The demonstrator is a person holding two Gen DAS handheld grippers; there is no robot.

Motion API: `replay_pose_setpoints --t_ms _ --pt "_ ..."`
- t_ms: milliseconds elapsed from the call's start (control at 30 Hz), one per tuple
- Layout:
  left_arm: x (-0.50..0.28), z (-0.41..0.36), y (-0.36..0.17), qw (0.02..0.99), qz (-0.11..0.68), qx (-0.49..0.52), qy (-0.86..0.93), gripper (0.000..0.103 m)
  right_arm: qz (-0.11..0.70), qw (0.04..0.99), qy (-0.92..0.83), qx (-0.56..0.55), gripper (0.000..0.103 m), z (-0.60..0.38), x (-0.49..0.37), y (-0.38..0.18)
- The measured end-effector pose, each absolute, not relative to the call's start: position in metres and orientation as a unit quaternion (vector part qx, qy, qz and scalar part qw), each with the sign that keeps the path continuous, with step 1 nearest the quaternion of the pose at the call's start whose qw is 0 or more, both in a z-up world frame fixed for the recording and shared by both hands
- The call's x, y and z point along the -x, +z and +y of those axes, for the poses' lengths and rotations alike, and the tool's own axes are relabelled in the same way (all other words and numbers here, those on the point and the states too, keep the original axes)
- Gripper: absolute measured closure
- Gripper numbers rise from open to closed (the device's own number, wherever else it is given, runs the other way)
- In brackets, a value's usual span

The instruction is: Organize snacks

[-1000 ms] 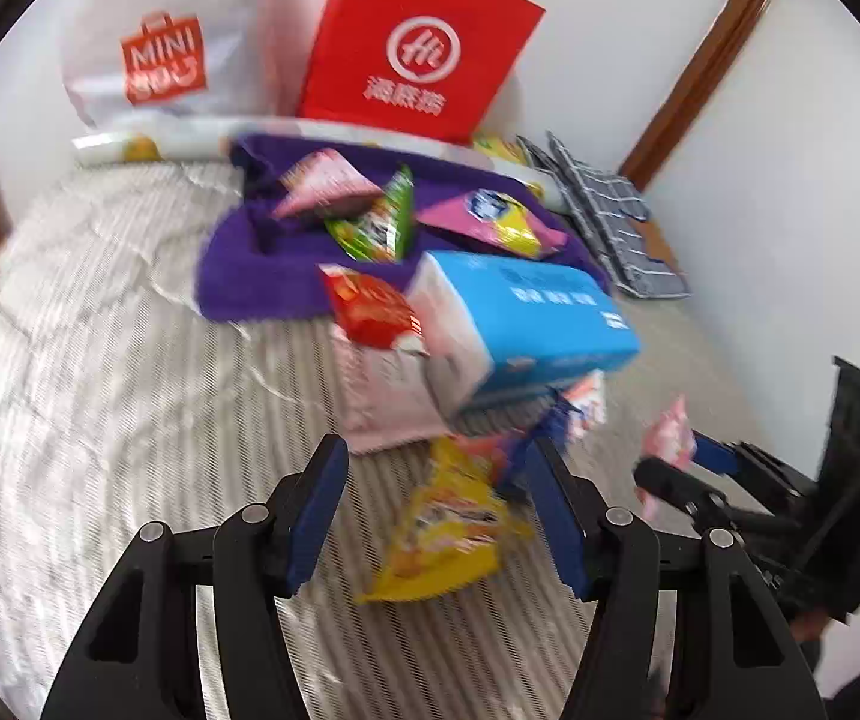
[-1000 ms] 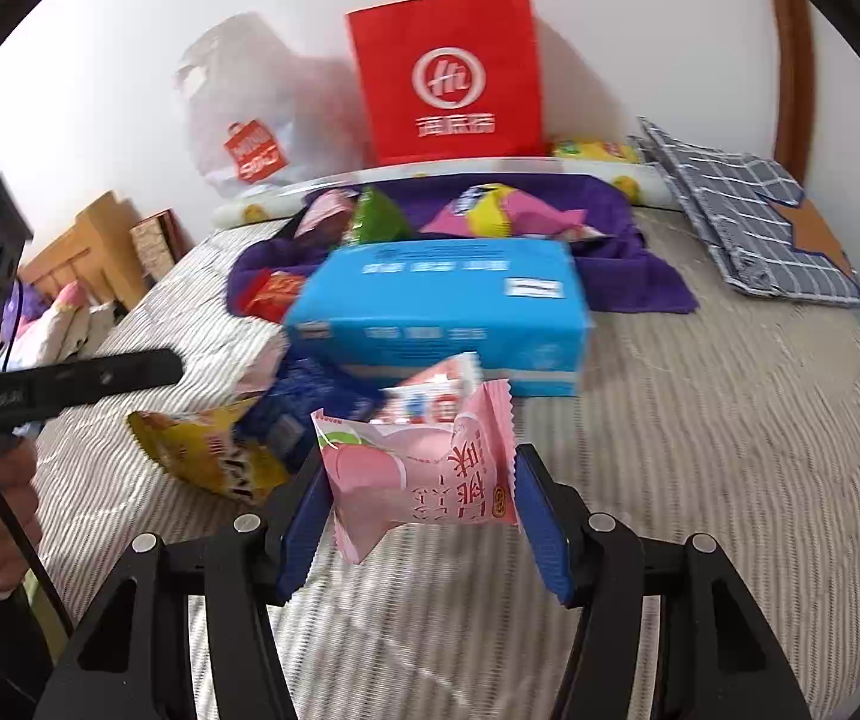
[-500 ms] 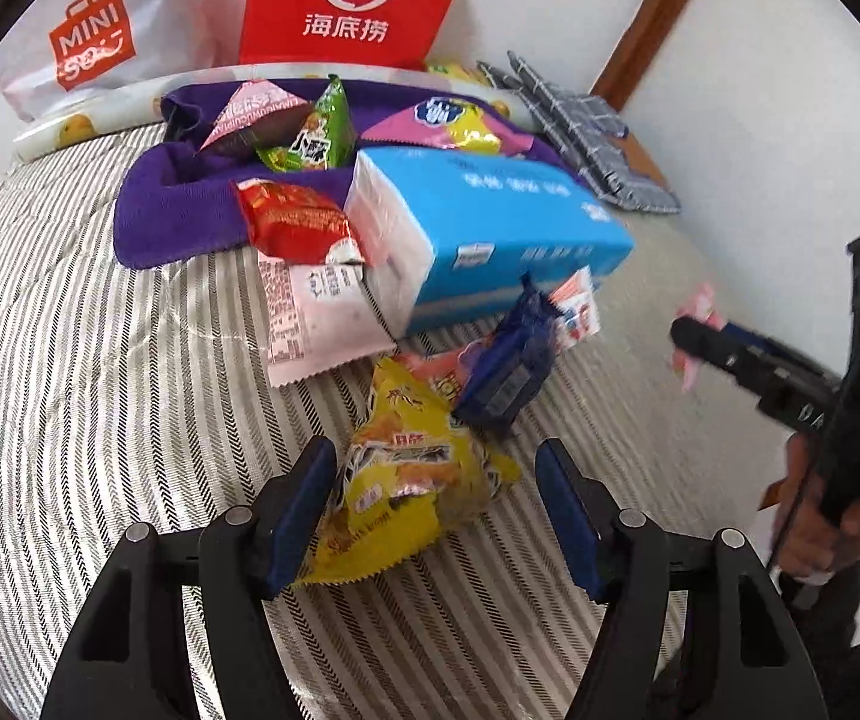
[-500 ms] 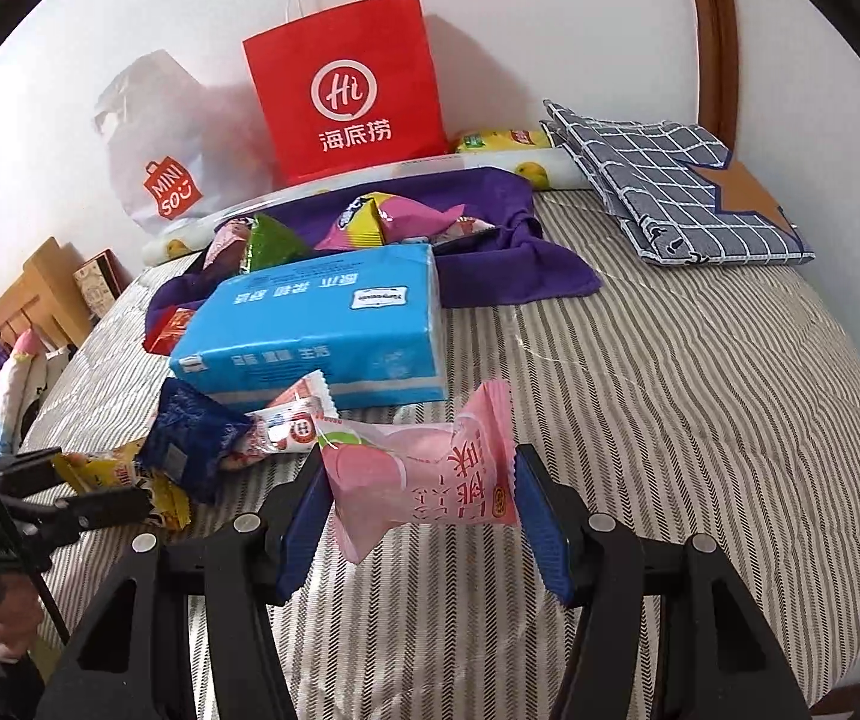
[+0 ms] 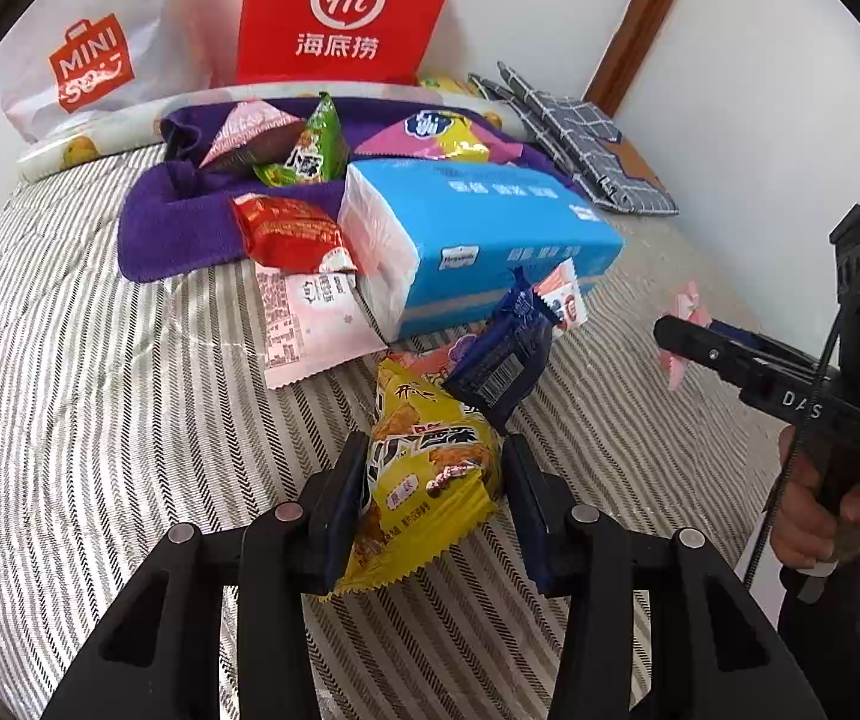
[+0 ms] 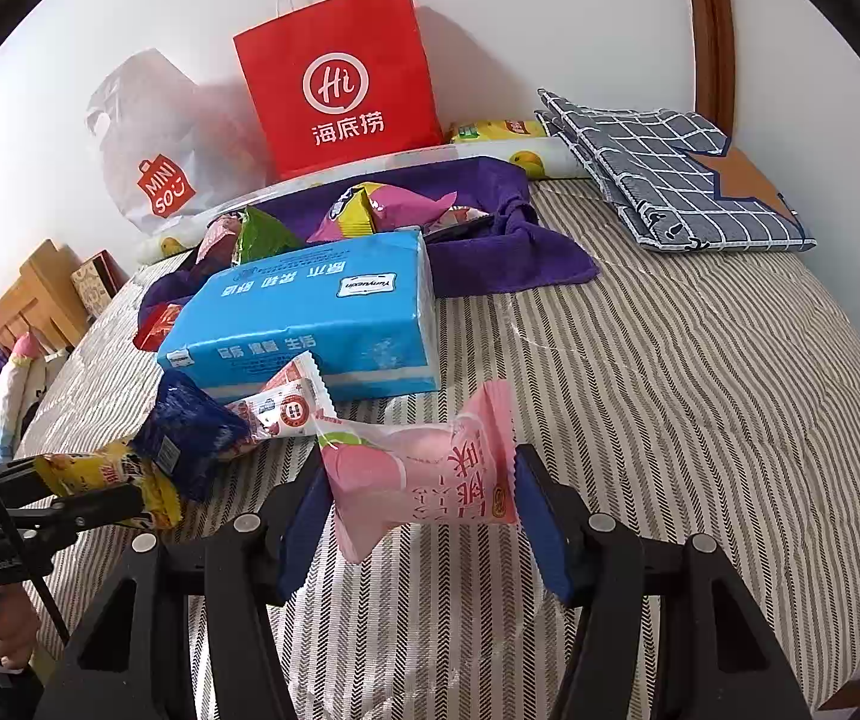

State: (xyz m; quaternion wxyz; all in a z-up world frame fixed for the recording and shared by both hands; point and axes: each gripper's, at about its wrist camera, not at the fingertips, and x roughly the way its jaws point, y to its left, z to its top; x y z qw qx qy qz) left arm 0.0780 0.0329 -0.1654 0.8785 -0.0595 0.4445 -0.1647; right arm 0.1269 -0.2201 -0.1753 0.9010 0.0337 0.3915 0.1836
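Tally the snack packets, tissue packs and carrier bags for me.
Snack packets in grippers: 2, yellow snack packet in left gripper, pink peach packet in right gripper
Loose snack packets: 8
Blue tissue pack: 1
Carrier bags: 2
Total: 13

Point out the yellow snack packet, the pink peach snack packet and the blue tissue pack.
yellow snack packet (image 5: 430, 474), left wrist view, middle of its printed front.
pink peach snack packet (image 6: 423, 480), right wrist view, centre of the wrapper.
blue tissue pack (image 5: 490, 222), left wrist view, its top face.
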Motion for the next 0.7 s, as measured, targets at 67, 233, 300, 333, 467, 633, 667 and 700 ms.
replay_pose_setpoints --t_ms 67,233,300,333,467,633,667,700 --pt "-0.075 0.033 -0.161 0.881 0.439 0.06 -0.165 0.058 0.39 0.902 0.183 -0.034 0.046 -0.22 -0.126 -0.174" --pt "-0.069 0.036 -0.15 0.886 0.423 0.072 -0.178 0.058 0.386 0.903 0.184 -0.035 0.046 -0.221 -0.125 -0.172" --pt "-0.067 0.036 -0.145 0.889 0.415 0.073 -0.18 0.058 0.386 0.903 0.184 -0.035 0.046 -0.221 -0.125 -0.172" --pt "-0.066 0.035 -0.143 0.89 0.413 0.073 -0.18 0.058 0.386 0.903 0.184 -0.035 0.046 -0.221 -0.125 -0.172" --pt "-0.065 0.035 -0.138 0.892 0.407 0.075 -0.18 0.058 0.385 0.904 0.185 -0.036 0.046 -0.221 -0.124 -0.172" --pt "-0.065 0.036 -0.135 0.894 0.403 0.08 -0.179 0.059 0.384 0.904 0.183 -0.038 0.046 -0.222 -0.124 -0.171" --pt "-0.065 0.037 -0.134 0.894 0.401 0.082 -0.18 0.059 0.384 0.904 0.183 -0.039 0.046 -0.222 -0.124 -0.171" --pt "-0.066 0.037 -0.133 0.894 0.401 0.084 -0.18 0.059 0.385 0.904 0.183 -0.039 0.046 -0.222 -0.124 -0.171"
